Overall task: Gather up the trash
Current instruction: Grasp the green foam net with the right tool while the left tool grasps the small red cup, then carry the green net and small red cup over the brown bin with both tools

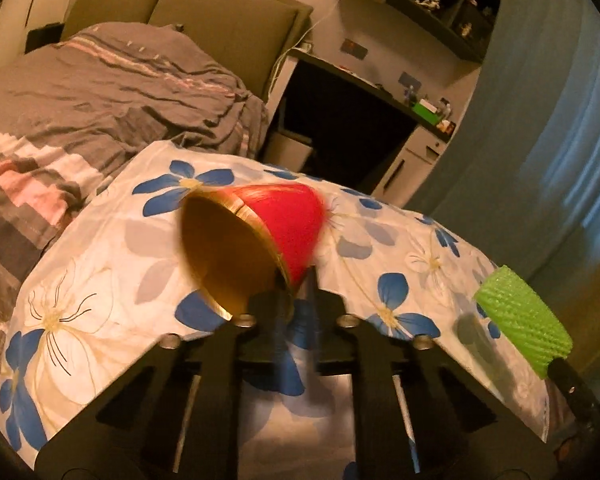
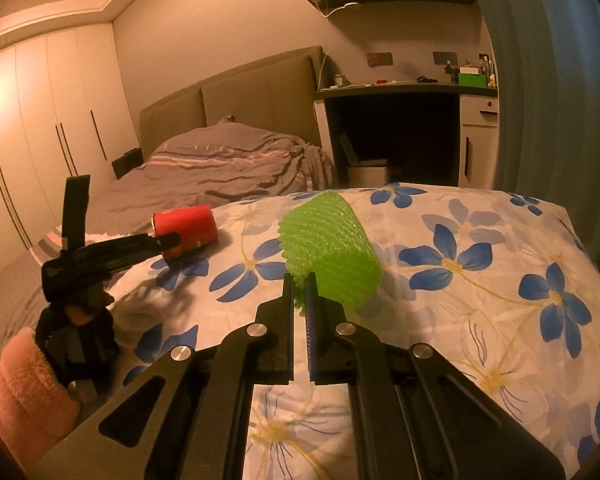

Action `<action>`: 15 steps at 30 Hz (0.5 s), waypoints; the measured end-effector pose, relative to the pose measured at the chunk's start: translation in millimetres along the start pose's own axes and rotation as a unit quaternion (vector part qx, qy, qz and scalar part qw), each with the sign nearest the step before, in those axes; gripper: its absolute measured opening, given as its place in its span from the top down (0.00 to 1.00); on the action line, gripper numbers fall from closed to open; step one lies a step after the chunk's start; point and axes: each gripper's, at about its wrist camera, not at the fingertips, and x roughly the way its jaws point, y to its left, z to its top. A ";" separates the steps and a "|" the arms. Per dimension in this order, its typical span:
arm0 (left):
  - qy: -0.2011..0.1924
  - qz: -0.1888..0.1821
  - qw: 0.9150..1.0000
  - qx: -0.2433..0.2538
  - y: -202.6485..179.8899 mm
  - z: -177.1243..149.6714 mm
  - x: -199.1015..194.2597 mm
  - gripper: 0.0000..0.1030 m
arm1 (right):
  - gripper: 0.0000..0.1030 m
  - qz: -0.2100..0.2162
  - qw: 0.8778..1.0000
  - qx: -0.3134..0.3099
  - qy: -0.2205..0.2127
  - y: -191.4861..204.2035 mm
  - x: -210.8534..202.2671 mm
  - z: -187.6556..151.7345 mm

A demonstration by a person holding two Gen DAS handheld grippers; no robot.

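My left gripper (image 1: 296, 296) is shut on the rim of a red paper cup (image 1: 260, 240) with a gold inside, held tilted above the floral cloth (image 1: 100, 280). The cup (image 2: 188, 228) and the left gripper (image 2: 168, 241) also show in the right wrist view. My right gripper (image 2: 299, 284) is shut on the edge of a green foam net sleeve (image 2: 328, 248), held over the floral cloth (image 2: 480, 280). The sleeve also shows at the right of the left wrist view (image 1: 524, 320).
A bed with a grey duvet (image 2: 228, 168) lies behind the cloth-covered surface. A dark desk (image 2: 400, 92) with a white bin (image 2: 368, 174) under it stands at the back. A blue curtain (image 2: 548, 80) hangs on the right. A wardrobe (image 2: 40, 120) is on the left.
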 end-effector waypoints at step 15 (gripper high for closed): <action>-0.036 0.000 0.997 0.065 -92.3 -42.2 -64.0 0.99 | 0.95 -0.032 0.999 0.011 -0.034 -26.7 -65.7 -9.7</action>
